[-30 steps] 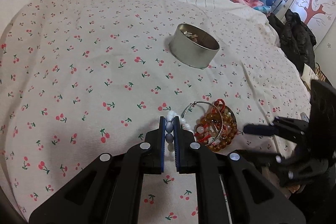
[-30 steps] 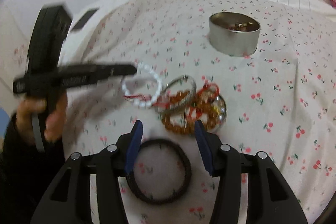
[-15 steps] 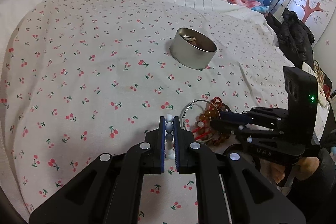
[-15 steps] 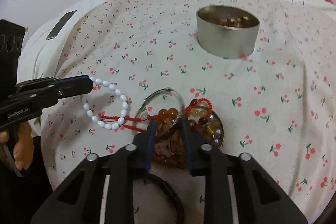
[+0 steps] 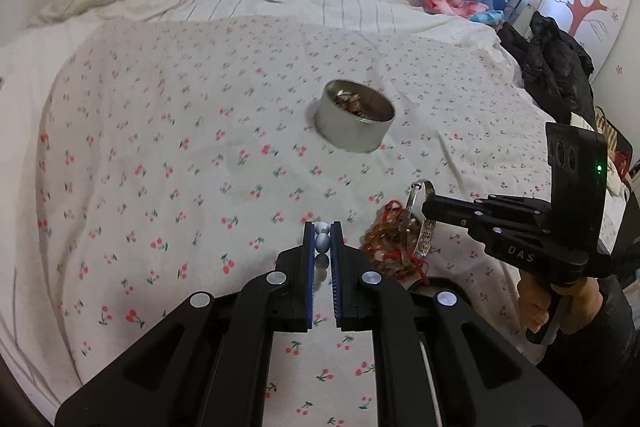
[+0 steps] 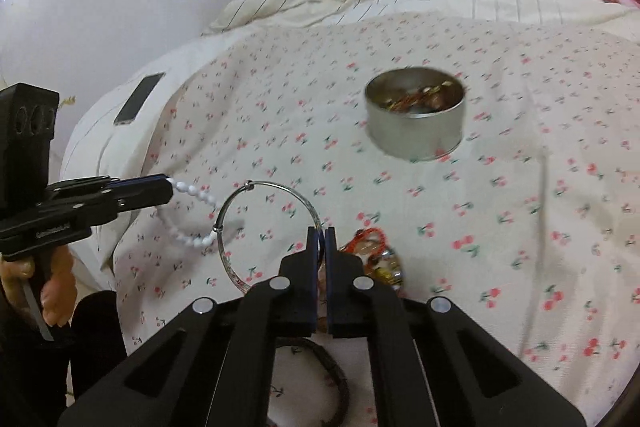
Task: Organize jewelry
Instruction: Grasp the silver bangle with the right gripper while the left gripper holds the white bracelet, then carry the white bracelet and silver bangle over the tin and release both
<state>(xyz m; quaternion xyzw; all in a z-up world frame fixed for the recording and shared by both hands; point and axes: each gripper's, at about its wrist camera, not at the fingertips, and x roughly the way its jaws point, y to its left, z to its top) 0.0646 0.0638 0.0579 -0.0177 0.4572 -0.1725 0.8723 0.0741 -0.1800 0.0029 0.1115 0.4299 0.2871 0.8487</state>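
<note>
White beads of a bracelet [image 6: 192, 215] hang from the left gripper [image 6: 170, 189], at nine o'clock in the right wrist view, its fingers clamped on the strand. At centre, the right gripper [image 6: 322, 233] has just closed its jaws on a silver bangle [image 6: 256, 227], lifted clear of the cherry-print bedspread [image 6: 500, 227]. Amber and red bracelets [image 6: 376, 255] lie just beside it. A round tin [image 6: 416, 131] with jewelry inside sits at one o'clock.
</note>
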